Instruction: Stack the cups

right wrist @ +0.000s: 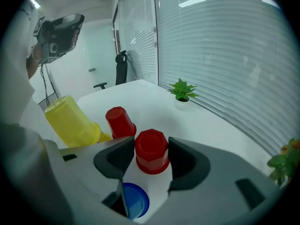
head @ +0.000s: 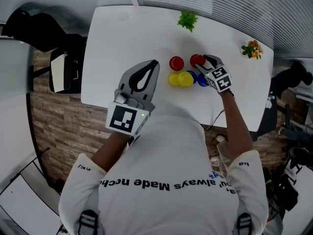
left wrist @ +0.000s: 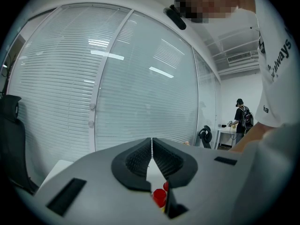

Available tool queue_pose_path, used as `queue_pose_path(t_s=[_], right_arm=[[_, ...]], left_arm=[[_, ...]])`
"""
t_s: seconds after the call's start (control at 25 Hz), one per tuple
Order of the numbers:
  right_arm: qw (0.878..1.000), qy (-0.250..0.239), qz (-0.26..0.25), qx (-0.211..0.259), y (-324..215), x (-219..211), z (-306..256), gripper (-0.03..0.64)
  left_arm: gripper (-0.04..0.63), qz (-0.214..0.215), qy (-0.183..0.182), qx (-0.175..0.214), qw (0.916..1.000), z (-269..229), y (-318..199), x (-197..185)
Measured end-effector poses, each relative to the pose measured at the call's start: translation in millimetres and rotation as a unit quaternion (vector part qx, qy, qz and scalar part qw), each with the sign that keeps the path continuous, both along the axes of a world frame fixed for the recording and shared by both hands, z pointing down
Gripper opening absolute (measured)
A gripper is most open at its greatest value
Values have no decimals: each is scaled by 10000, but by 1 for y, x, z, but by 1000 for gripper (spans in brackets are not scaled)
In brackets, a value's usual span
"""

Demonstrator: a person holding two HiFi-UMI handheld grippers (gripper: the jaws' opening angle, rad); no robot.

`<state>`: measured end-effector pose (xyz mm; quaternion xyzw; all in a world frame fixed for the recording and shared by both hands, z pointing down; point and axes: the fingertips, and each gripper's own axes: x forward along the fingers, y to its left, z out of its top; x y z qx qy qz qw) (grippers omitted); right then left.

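Observation:
Several cups stand upside down in a cluster on the white table (head: 122, 38): two red cups (head: 176, 62) (head: 197, 59), yellow cups (head: 179, 79) and blue cups (head: 200, 81). In the right gripper view a red cup (right wrist: 151, 153) sits on the table between the fingers of my right gripper (right wrist: 151, 146); the pads flank it closely on both sides without visibly squeezing it. Another red cup (right wrist: 120, 122) and a tilted yellow cup (right wrist: 72, 123) lie behind it, and a blue cup (right wrist: 135, 200) is under the jaws. My left gripper (head: 155, 63) (left wrist: 152, 144) hovers left of the cluster, shut and empty.
A small green plant (head: 187, 19) (right wrist: 182, 90) stands at the table's far edge and a pot of flowers (head: 252, 49) at the right corner. A black chair (head: 63, 70) sits at the left end. Window blinds run behind the table.

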<state>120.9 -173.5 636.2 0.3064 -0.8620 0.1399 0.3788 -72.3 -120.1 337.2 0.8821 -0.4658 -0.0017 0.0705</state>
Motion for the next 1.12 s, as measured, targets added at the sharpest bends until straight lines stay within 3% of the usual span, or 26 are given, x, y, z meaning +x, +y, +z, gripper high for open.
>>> queue_pose_path(t_s=[1.12], right_arm=[[9987,-167,-1,484,26,5,-84,232]], left_arm=[[26,135,126,199,9996,-14,14,7]])
